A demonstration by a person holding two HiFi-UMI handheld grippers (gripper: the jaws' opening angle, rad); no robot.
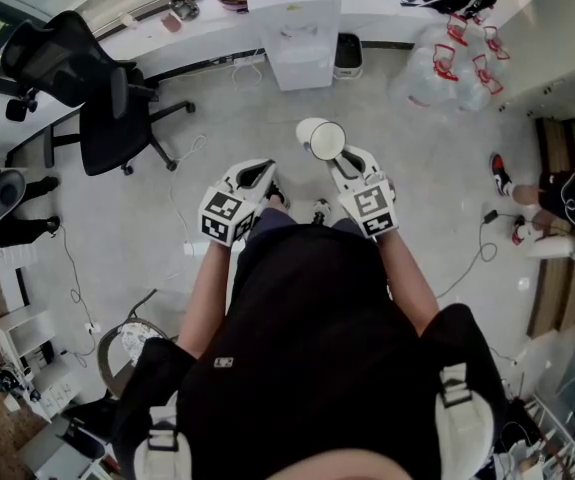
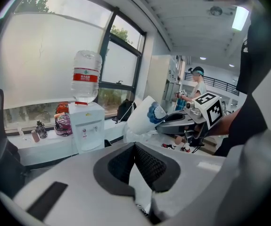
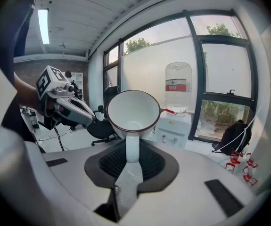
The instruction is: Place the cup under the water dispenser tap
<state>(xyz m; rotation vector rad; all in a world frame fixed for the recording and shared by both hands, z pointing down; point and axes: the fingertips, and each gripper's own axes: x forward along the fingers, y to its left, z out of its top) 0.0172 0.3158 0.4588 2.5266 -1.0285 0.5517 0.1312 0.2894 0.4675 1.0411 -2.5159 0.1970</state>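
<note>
Cup [image 3: 133, 112] was gripped in the right tongs [image 3: 133, 157]. The pads were clamped on its handle, which ran straight down between them, and the mouth was tipped back toward the camera. It was white inside with a dark red rim, and the left gripper view showed a blue print on its outer side. It hung in the air over the floor [image 1: 217, 118], out in front of the person, well apart from the water dispenser [image 1: 297, 33] and not under a tap. The dispenser was a white box standing ahead against the window wall, with a clear bottle [image 2: 86, 81] with a red label upside down on top. Its taps were too small to make out from the head view. Left tongs [image 2: 142, 166] were closed, pad tips meeting with nothing between them. They were held just beside the right tongs, on their left, both pointing somewhat downward toward the dispenser. A black office chair [image 1: 97, 93] stood on the floor to the left. A cluster of clear jugs with red handles [image 1: 457, 58] lay to the right of the dispenser. A seated person [image 1: 567, 203] was partly in view at the right edge.
</note>
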